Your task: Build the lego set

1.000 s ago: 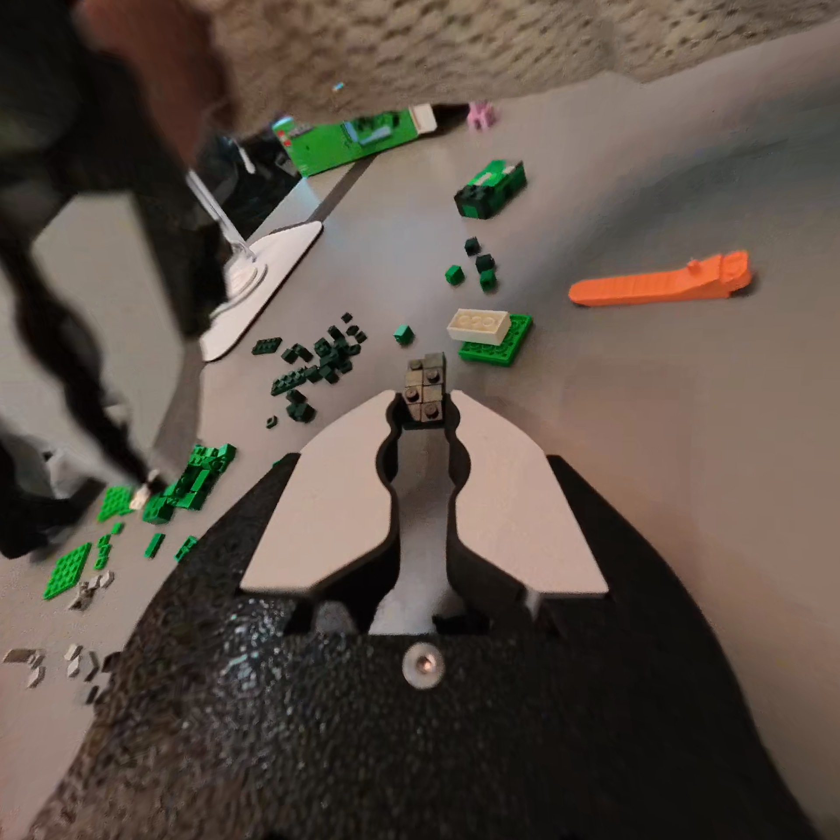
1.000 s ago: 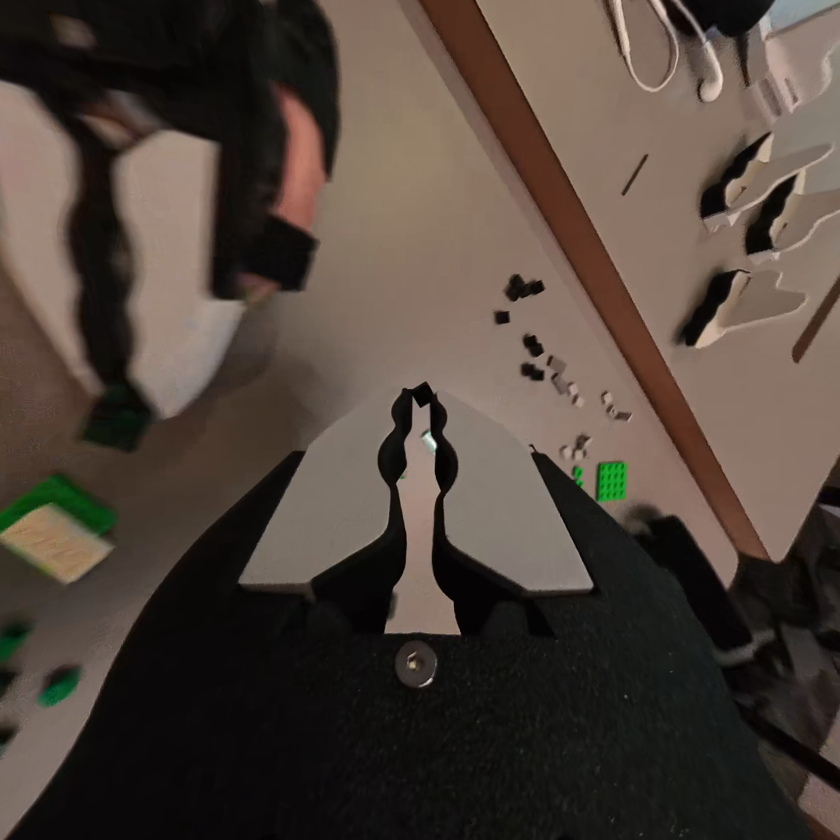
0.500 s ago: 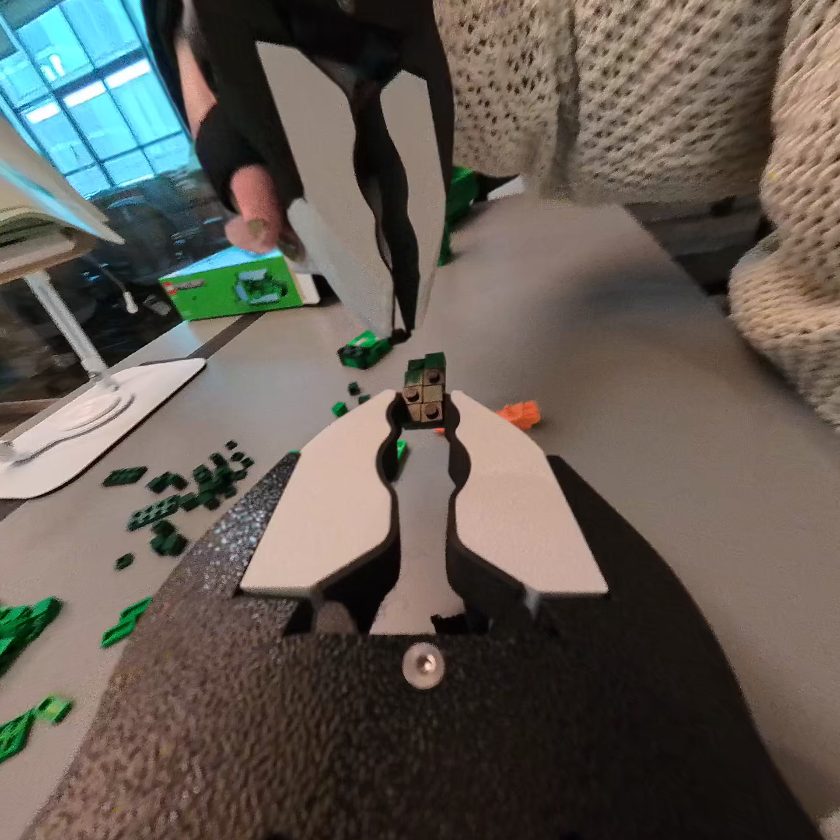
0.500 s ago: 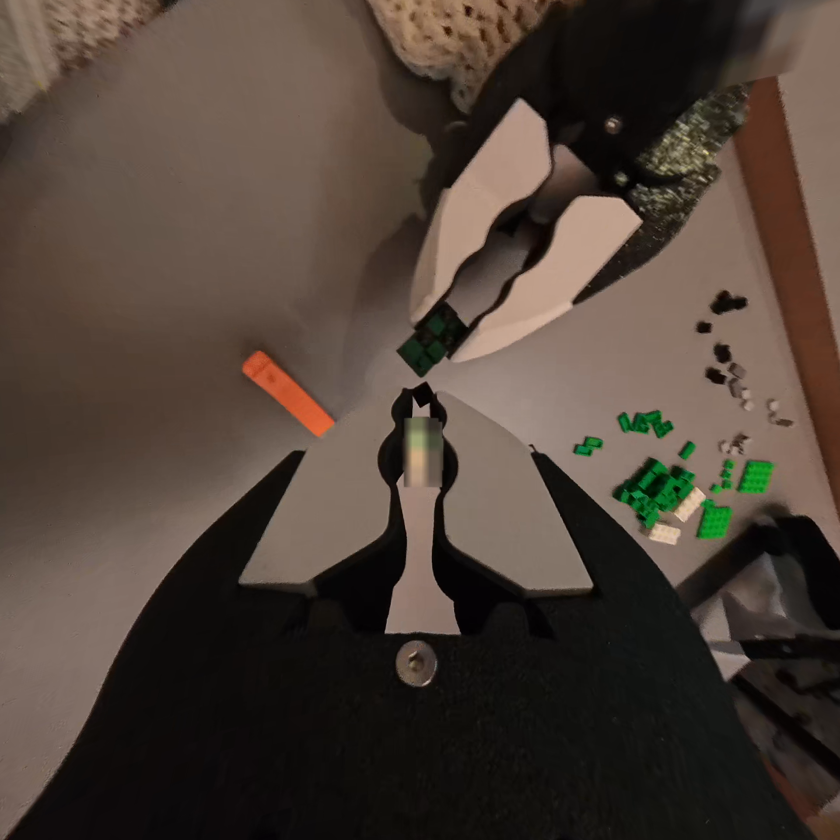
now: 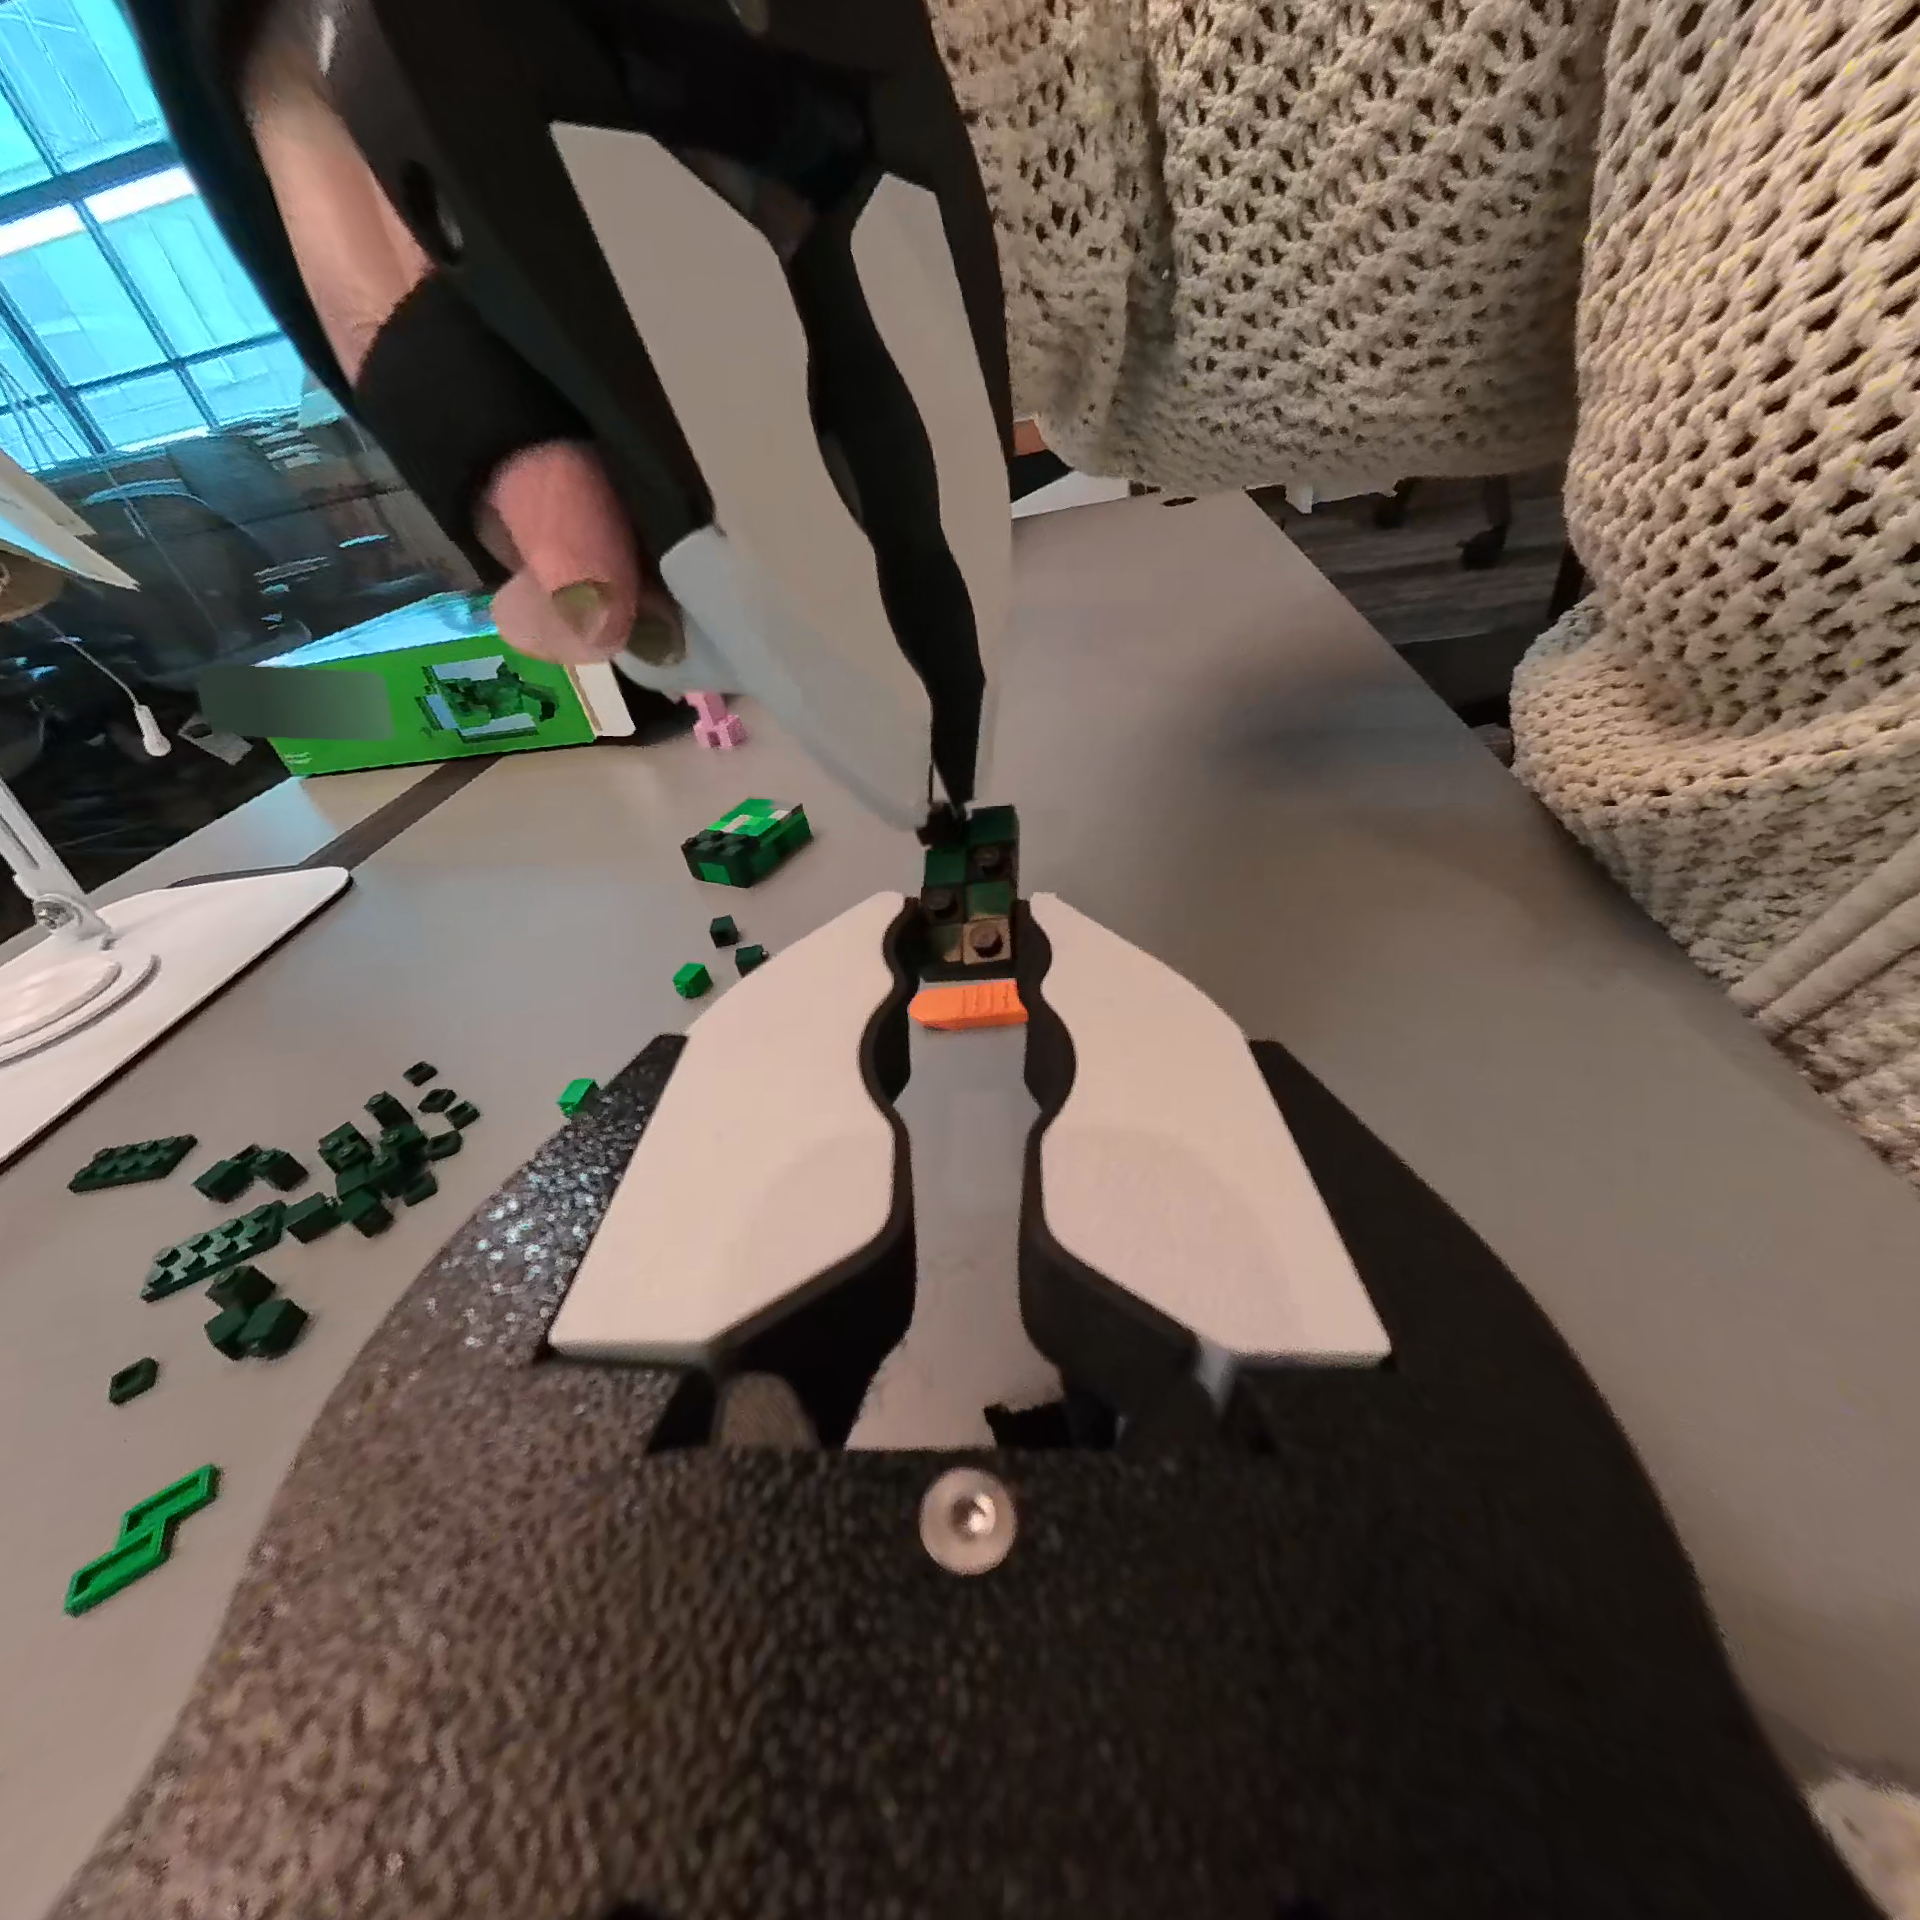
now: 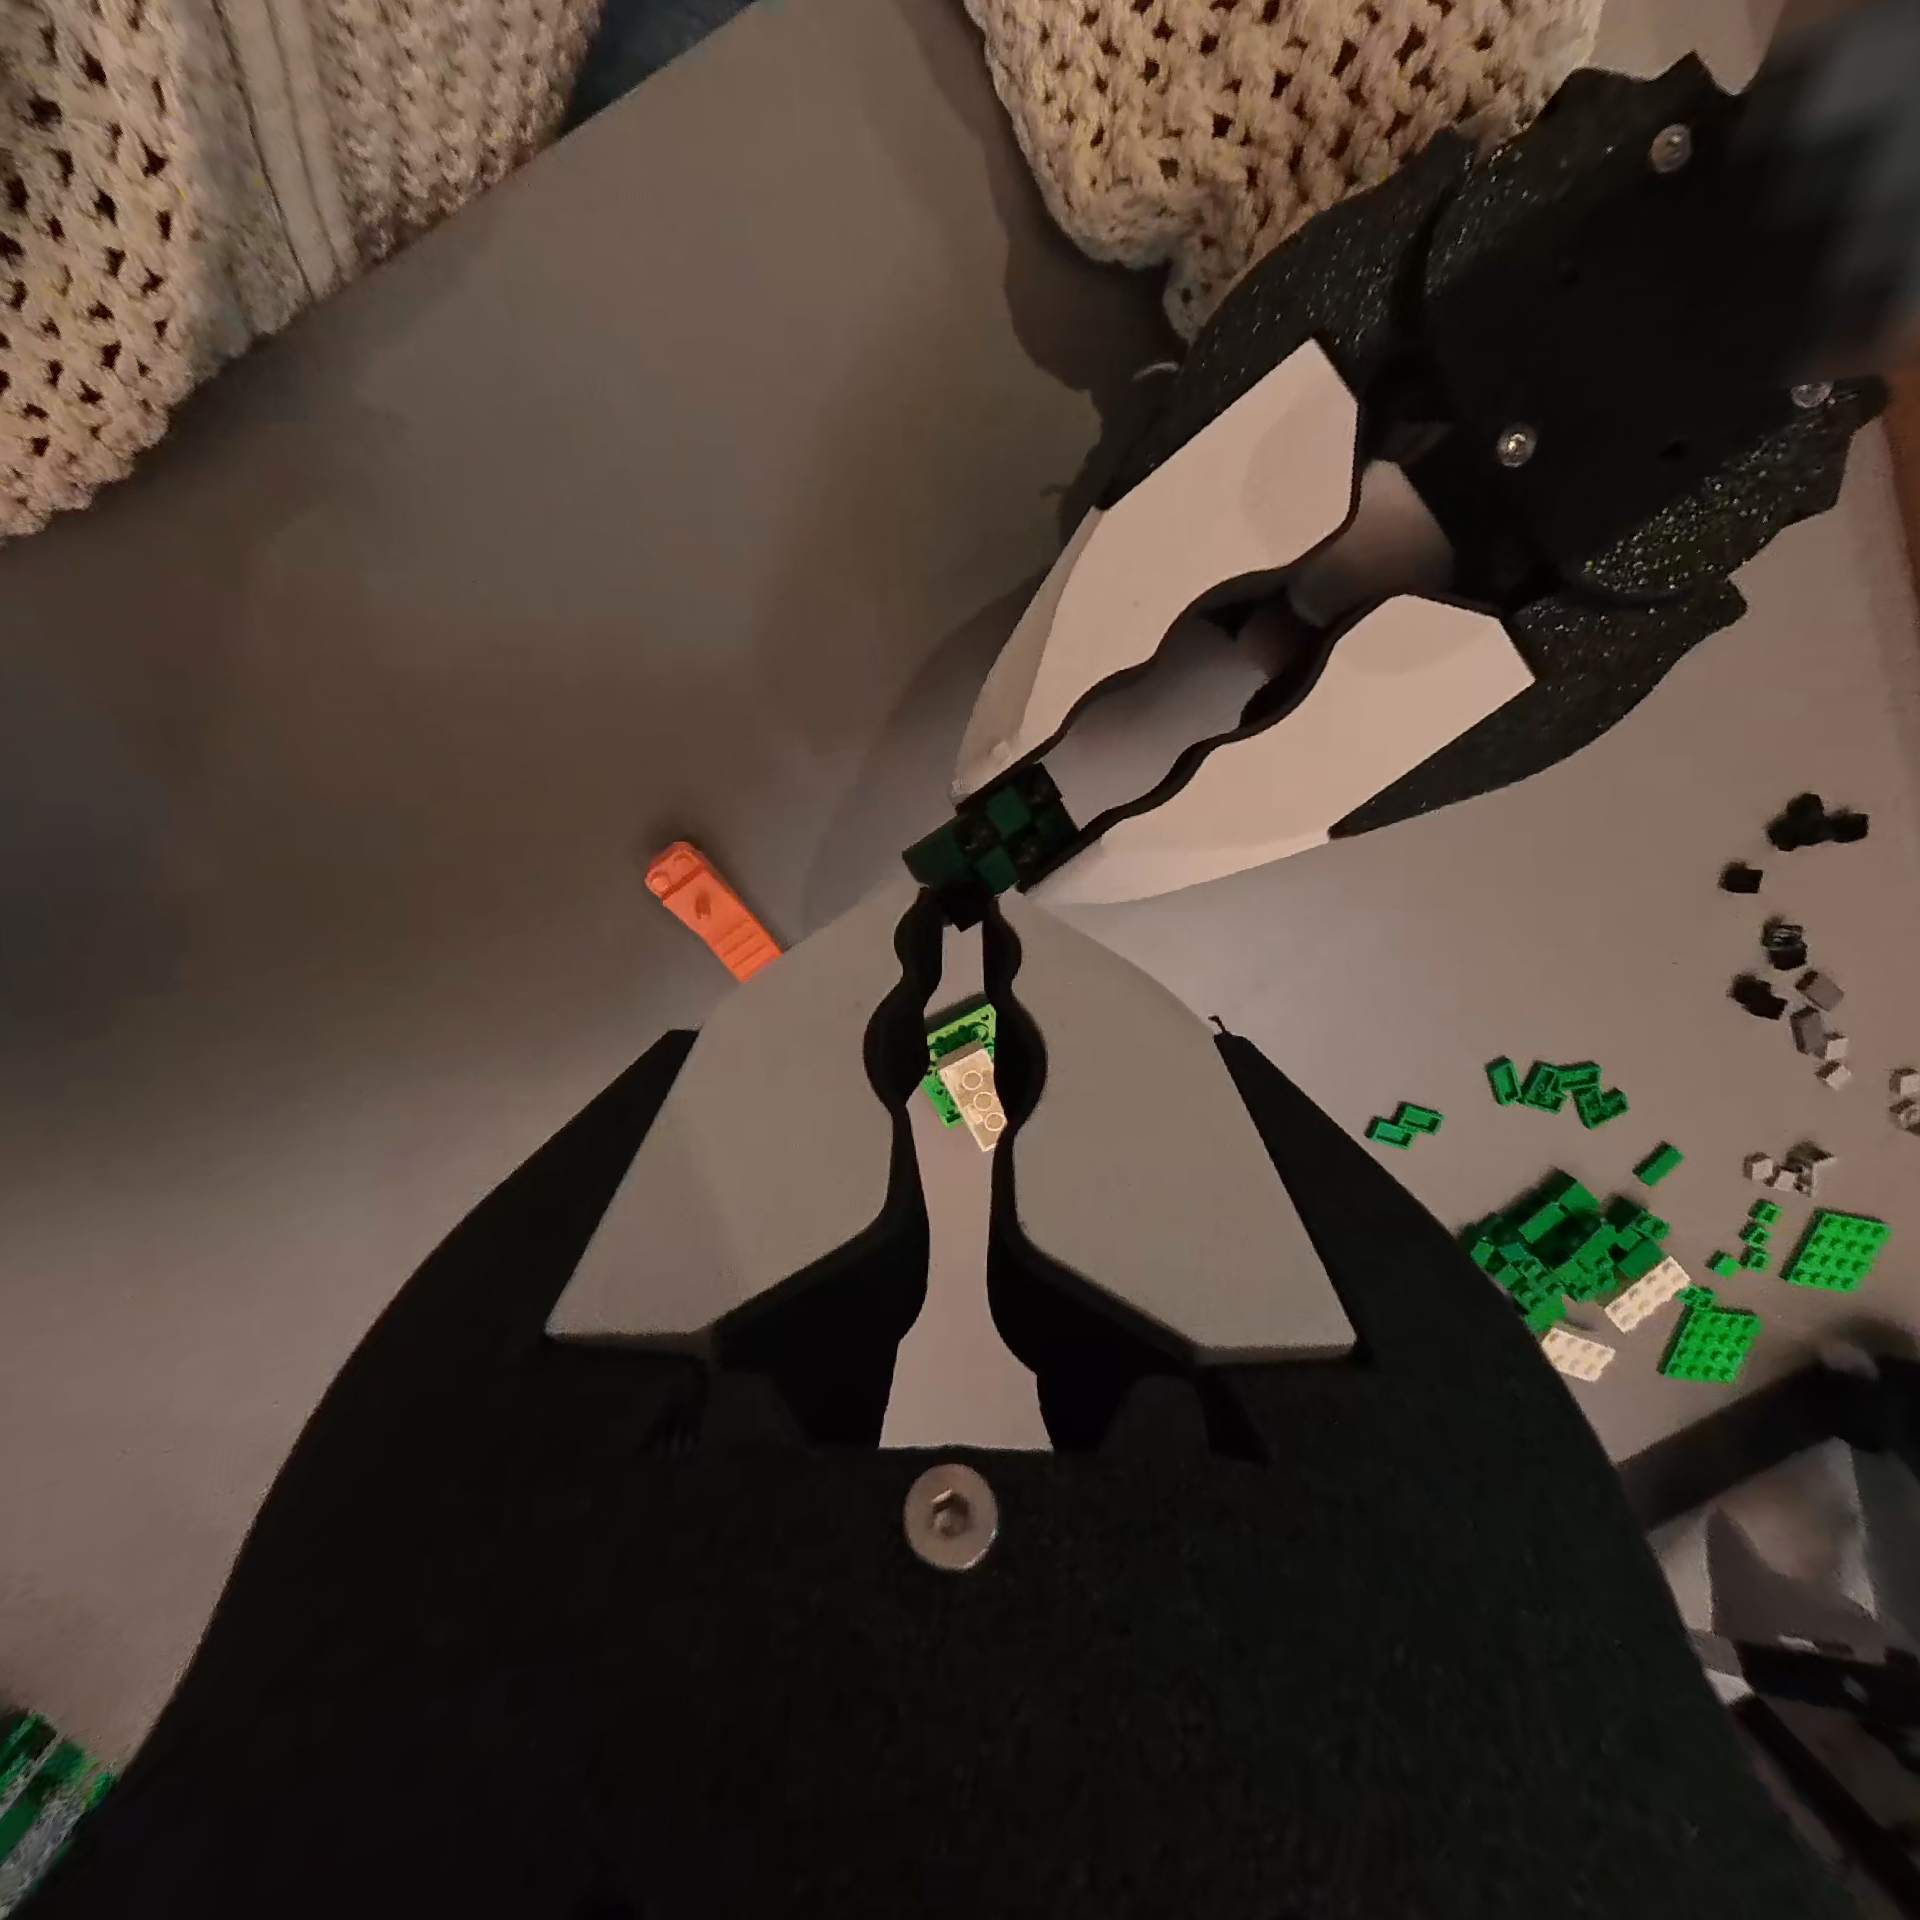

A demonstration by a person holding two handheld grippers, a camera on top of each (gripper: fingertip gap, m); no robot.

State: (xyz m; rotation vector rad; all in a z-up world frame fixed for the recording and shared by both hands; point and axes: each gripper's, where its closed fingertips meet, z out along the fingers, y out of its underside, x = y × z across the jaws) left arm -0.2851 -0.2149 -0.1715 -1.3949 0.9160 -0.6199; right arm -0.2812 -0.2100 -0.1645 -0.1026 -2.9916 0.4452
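Green and dark studs made up the small lego block (image 5: 971, 902) that the left gripper (image 5: 968, 940) held clamped between its fingertips, lifted clear of the grey table (image 5: 1299, 831). Its jaws stood narrow, closed on the block's near end, so that the far end stuck out ahead of the tips. From above and ahead came the right gripper (image 5: 940, 816), pointing down, its jaws almost together on a tiny black piece (image 6: 961, 914) pressed against the far top edge of the block. In the right wrist view the left gripper (image 6: 1023, 842) reached in from the upper right, and the block (image 6: 987, 836) sat just beyond the right gripper (image 6: 958, 912) tips, touching the black piece.

Below the left gripper's jaws, on the table, lay an orange brick separator (image 5: 966, 1006). Ahead and to the left of that gripper stood a small green built piece (image 5: 746, 840), with a green box (image 5: 457, 698) and a pink piece (image 5: 719, 725) farther off. Well to its left were scattered dark green pieces (image 5: 281, 1210) and a white lamp base (image 5: 156, 966). Through the gap of the right gripper showed a white brick on a green plate (image 6: 968, 1081); to its right lay a heap of bright green pieces (image 6: 1569, 1252). A person's cream knitted sleeve (image 5: 1714, 623) bordered the table to the right of the left gripper.
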